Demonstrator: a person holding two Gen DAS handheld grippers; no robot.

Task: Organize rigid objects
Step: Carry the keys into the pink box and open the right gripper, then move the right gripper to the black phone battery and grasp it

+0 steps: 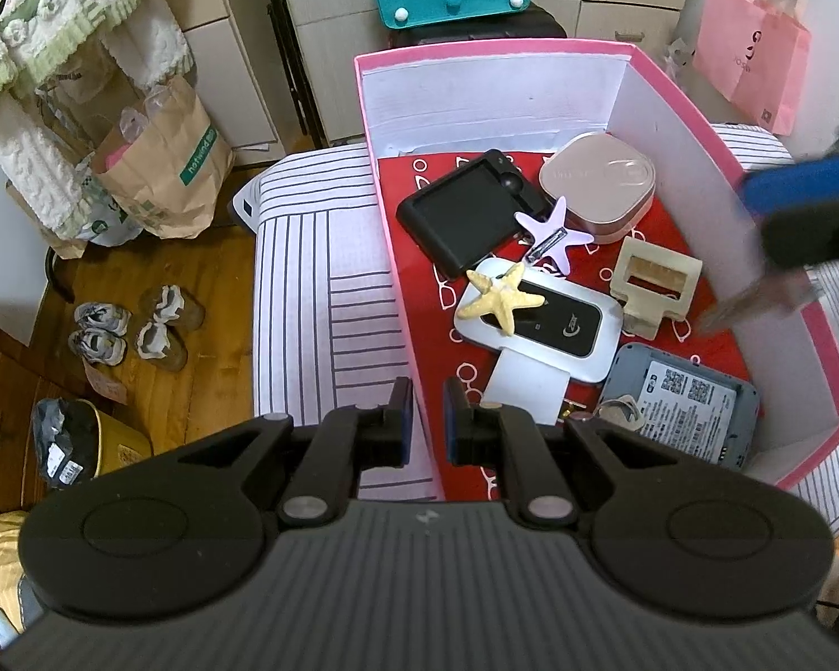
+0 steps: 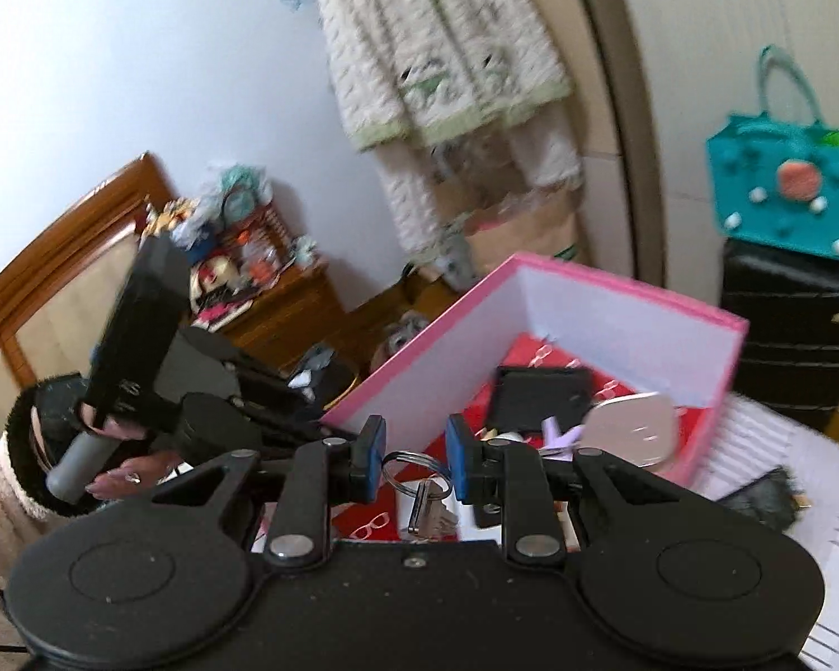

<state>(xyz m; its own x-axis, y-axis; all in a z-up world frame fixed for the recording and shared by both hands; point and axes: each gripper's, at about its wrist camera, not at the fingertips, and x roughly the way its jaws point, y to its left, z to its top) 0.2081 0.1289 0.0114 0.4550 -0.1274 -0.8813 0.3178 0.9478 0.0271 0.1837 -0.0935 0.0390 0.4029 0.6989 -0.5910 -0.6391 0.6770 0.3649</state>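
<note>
The pink cardboard box point(image 1: 674, 75) with white inner walls and a red lining printed with little white spectacles sits on a white bedcover with dark stripes point(image 1: 319, 279). Inside, from left to right, lie a black rectangular device with a round knob point(image 1: 464, 209), a pale yellow starfish point(image 1: 503, 296) resting on a white-and-black pocket router point(image 1: 554, 330), a lilac star-shaped hair clip point(image 1: 556, 226) just above them, a rose-gold rounded tin point(image 1: 598, 179) in the far corner, a beige plastic clip point(image 1: 654, 282) near the right wall, and a grey labelled device point(image 1: 688, 414) at the near right corner.

The left gripper point(image 1: 426, 419) hangs over the box's near left edge, its blue-padded fingers a narrow gap apart with nothing between them. The box's left wall runs just beneath it; the striped cover to the left lies bare.

The right gripper point(image 2: 415, 456) hovers at the near end of the box, jaws parted, with a metal key ring and keys point(image 2: 419, 489) between and just beyond the pads; I can't tell whether they touch it. From the left camera it shows as a blur over the box's right wall. Red lining shows free around the keys.
</note>
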